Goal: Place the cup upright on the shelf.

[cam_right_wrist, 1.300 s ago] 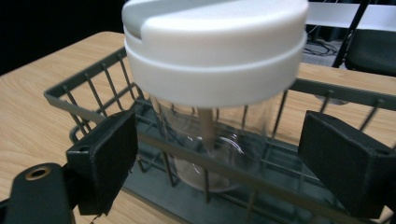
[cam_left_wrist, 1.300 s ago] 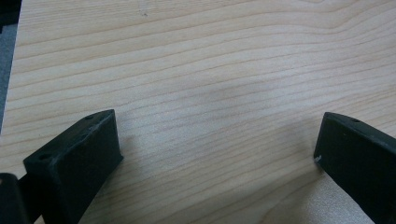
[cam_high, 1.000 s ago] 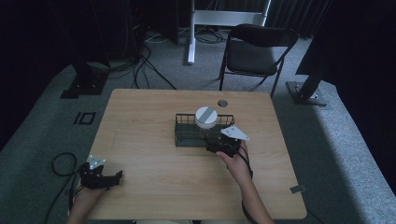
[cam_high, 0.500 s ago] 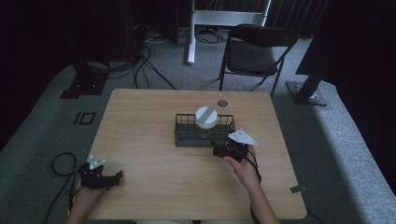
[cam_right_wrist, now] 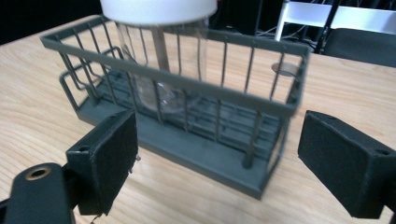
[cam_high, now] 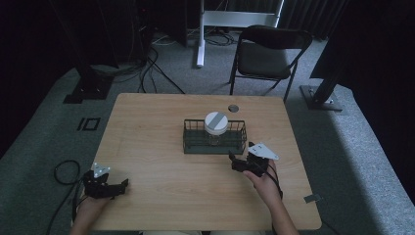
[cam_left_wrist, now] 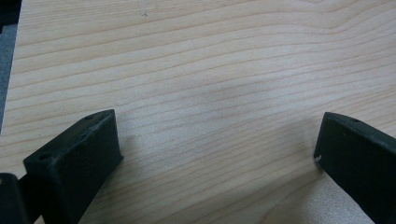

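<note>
Here, right tool (cam_high: 238, 162) jaws apart, level, facing wire basket (cam_high: 214, 145)

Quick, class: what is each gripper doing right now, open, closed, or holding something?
Left gripper: open, holding nothing, above bare table.
Right gripper: open, holding nothing, facing the wire basket with the jar.

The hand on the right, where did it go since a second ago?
The right tool pulled back from the wire basket toward the person, jaws open and empty. It now sits just clear of the basket's near side. The jar stayed upright in the basket, and the left tool stayed open at the table's near corner.
</note>
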A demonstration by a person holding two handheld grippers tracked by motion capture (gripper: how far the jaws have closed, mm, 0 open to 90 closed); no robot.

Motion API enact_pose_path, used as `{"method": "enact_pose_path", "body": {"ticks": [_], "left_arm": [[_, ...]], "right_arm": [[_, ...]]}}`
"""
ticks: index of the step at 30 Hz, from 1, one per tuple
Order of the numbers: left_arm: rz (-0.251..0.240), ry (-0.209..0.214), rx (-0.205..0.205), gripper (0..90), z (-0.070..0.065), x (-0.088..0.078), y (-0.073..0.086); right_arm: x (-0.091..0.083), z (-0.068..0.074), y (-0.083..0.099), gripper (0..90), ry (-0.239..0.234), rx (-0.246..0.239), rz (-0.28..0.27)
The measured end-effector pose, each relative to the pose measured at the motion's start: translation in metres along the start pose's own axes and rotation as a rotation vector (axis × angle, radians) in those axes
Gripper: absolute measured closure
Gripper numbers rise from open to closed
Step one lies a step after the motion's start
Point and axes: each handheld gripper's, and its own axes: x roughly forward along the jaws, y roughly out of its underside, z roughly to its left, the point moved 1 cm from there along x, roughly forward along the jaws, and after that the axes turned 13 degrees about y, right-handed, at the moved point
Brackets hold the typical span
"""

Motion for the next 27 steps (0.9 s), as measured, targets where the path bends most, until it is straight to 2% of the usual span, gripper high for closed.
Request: {"method": "enact_pose_path", "body": {"ticks": [14,19,27], "left_arm": [[0.000,0.000,0.000,0.6,0.000,0.000,0.000],[0.000,0.000,0.000,0.6,0.000,0.000,0.000],[0.000,0.000,0.000,0.6,0.000,0.000,0.000]], "right_arm": [[-0.007,-0.014,0.019,11.9,0.018,0.012,0.031],[-0.007,-0.018,0.031,11.9,0.024,0.018,0.060],[-0.008,-0.024,0.039,11.9,0.033,0.024,0.080]]}}
